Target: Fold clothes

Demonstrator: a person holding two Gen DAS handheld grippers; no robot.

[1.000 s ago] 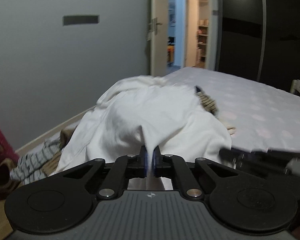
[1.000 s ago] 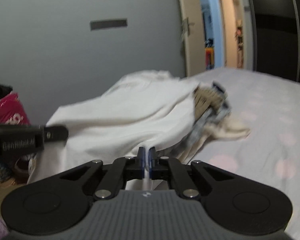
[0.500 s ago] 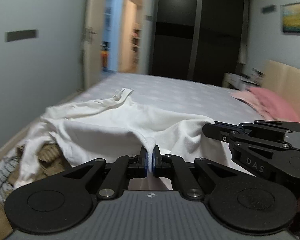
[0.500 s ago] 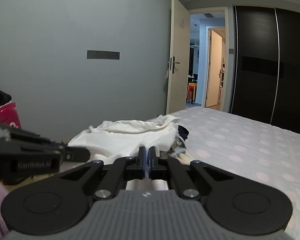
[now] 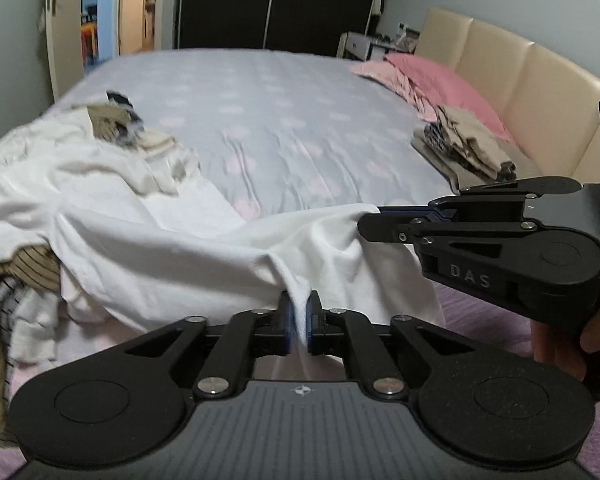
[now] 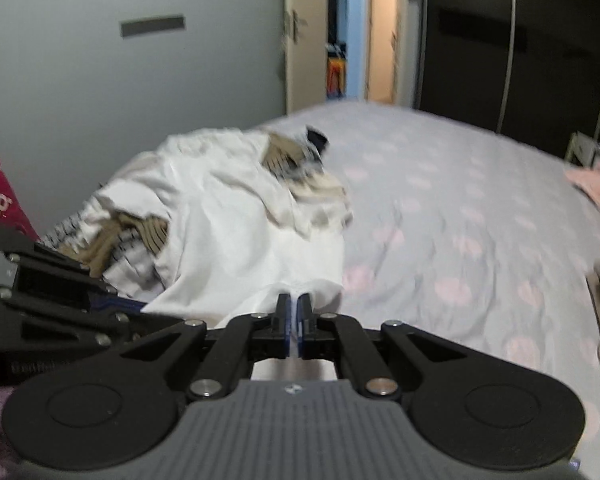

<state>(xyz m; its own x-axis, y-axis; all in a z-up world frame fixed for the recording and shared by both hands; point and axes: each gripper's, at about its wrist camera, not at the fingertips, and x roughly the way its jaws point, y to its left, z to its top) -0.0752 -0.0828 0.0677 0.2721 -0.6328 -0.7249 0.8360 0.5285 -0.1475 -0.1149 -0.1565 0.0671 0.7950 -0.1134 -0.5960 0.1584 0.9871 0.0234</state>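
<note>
The white garment (image 5: 188, 248) lay at the near edge of the bed (image 5: 300, 128), stretched between both grippers and partly over a pile of clothes (image 6: 132, 240). The left gripper (image 5: 299, 322) held a fold of it, and its jaws were opening a little, with the cloth between them. The right gripper (image 6: 294, 320) was closed on another edge of the garment. Folded clothes (image 5: 464, 148) sat near the pink pillow (image 5: 452, 88).

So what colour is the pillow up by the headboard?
Pink. The pillow lies against the cream headboard, clearest in the left wrist view.
</note>
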